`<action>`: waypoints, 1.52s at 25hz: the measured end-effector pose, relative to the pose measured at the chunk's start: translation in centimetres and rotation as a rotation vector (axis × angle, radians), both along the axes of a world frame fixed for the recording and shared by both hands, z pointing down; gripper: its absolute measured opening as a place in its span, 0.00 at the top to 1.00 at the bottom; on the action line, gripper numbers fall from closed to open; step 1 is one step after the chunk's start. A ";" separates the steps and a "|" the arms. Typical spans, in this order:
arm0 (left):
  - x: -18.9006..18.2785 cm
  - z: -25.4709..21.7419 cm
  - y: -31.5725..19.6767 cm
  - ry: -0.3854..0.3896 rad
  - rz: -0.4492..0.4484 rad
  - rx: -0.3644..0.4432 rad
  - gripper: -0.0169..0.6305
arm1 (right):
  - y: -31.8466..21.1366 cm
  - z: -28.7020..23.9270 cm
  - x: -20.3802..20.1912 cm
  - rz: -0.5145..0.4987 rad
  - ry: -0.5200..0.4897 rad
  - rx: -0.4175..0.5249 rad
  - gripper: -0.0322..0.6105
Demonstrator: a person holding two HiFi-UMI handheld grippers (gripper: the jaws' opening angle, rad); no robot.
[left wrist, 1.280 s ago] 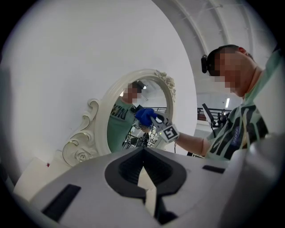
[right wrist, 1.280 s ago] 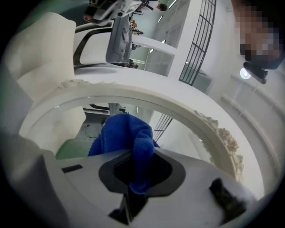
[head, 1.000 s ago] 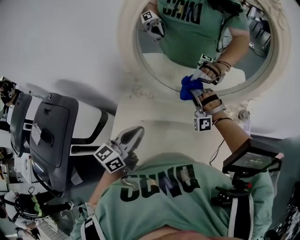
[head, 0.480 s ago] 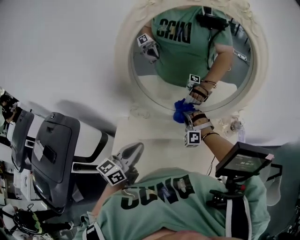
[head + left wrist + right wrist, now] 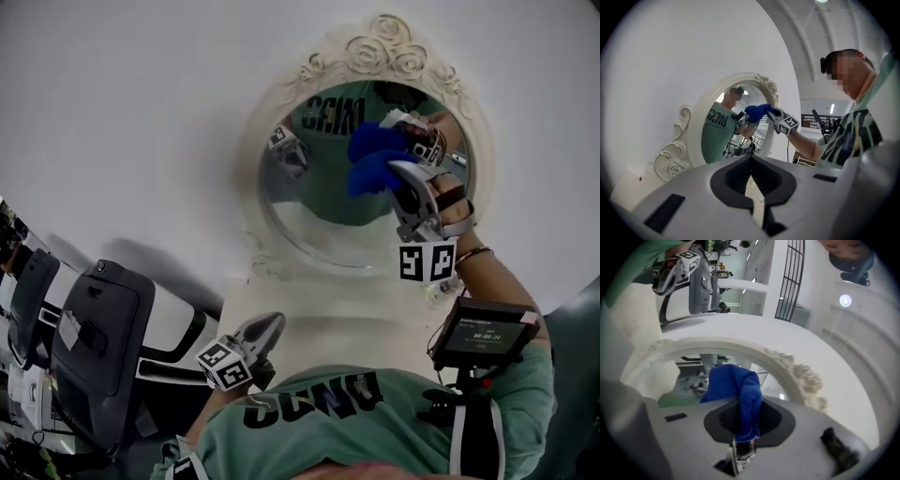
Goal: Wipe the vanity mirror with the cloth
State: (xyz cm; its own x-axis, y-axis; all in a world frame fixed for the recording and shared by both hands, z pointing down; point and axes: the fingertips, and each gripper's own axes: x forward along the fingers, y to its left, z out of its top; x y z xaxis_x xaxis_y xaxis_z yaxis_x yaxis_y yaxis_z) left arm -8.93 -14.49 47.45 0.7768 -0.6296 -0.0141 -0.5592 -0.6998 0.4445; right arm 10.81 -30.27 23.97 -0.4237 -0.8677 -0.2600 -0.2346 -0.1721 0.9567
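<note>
The oval vanity mirror (image 5: 323, 220) has a cream carved frame (image 5: 380, 52) and stands against the white wall. My right gripper (image 5: 398, 169) is shut on a bunched blue cloth (image 5: 370, 159), which is held against the upper part of the glass. In the right gripper view the cloth (image 5: 738, 390) hangs out between the jaws of the right gripper (image 5: 743, 411), in front of the mirror glass (image 5: 689, 373). My left gripper (image 5: 270, 326) sits low over the table with its jaws together and nothing in them. In the left gripper view, the mirror (image 5: 733, 140) and the cloth (image 5: 757, 111) lie beyond the left gripper (image 5: 751, 161).
The mirror stands on a white table (image 5: 328, 314). A grey office chair (image 5: 103, 319) is at the left, close to the table edge. A small screen device (image 5: 487, 330) is fixed at the person's chest on the right.
The right gripper has carried the cloth up from the mirror's lower edge to the upper part of the glass. The head view has tilted upward. The left gripper has stayed low.
</note>
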 end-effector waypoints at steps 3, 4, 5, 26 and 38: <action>-0.3 0.0 -0.4 0.003 0.000 0.012 0.96 | -0.1 -7.6 2.1 0.080 -0.008 0.112 0.87; -0.4 0.0 -0.4 0.005 0.000 0.014 0.96 | -0.4 -9.1 2.5 0.106 -0.005 0.122 0.88; -0.4 -0.1 -0.4 0.008 -0.001 0.015 0.96 | -0.8 -10.2 2.9 0.127 -0.001 0.124 0.88; -0.5 0.2 -0.3 0.009 -0.002 -0.007 0.96 | -3.5 -8.6 2.4 0.142 -0.030 0.082 0.88; 0.4 0.3 0.4 -0.022 0.006 -0.045 0.96 | -2.4 21.1 0.6 0.073 0.216 -0.215 0.88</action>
State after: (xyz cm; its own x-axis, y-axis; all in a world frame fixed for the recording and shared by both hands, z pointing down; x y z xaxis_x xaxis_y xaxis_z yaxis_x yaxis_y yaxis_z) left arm -8.58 -14.13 47.73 0.7802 -0.6248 0.0316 -0.5654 -0.6826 0.4630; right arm 11.40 -32.66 45.06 -0.3834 -0.9233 0.0223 -0.0161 0.0309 0.9994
